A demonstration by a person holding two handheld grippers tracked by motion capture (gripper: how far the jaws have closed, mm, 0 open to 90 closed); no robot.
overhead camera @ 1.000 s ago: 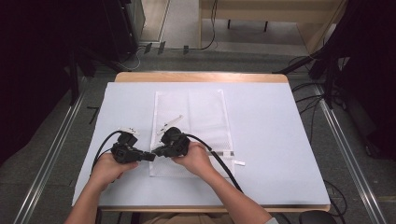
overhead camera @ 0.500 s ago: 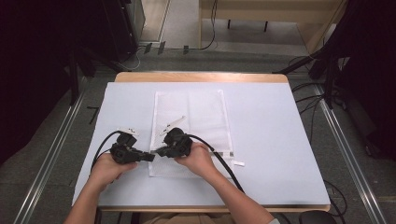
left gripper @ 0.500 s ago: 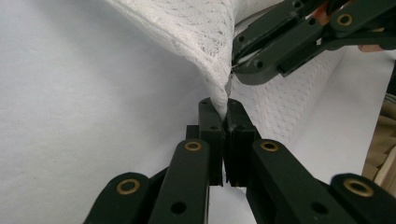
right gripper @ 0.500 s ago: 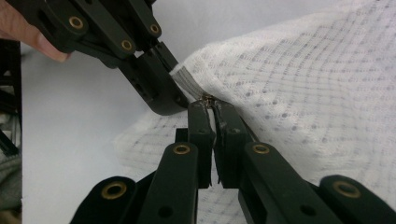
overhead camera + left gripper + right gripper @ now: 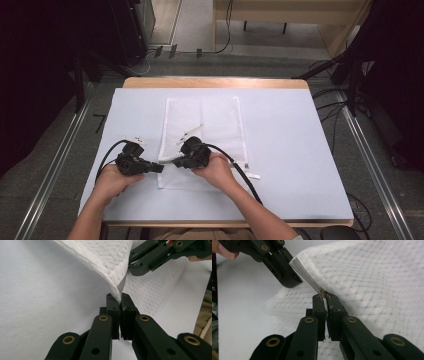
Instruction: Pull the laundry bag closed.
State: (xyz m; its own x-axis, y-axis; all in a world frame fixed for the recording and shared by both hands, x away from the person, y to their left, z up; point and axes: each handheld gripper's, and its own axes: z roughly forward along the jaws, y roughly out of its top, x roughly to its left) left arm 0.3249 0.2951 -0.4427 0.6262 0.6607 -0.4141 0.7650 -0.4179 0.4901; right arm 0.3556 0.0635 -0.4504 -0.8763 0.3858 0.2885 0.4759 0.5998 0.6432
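Left hand-held gripper [image 5: 120,300] has its jaws pinched tight on the near-left edge of the white mesh bag [image 5: 210,125], lifting that corner off the surface [image 5: 300,150]. Right hand-held gripper [image 5: 325,297] is clamped shut on what looks like the zipper end on the same edge, just beside the left one. The rest of the bag lies flat in the middle of the high view, and both hand-held grippers sit at lower left of center.

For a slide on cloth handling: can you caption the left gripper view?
Left gripper shut on the white mesh bag edge, with the right gripper pinching it just beyond.
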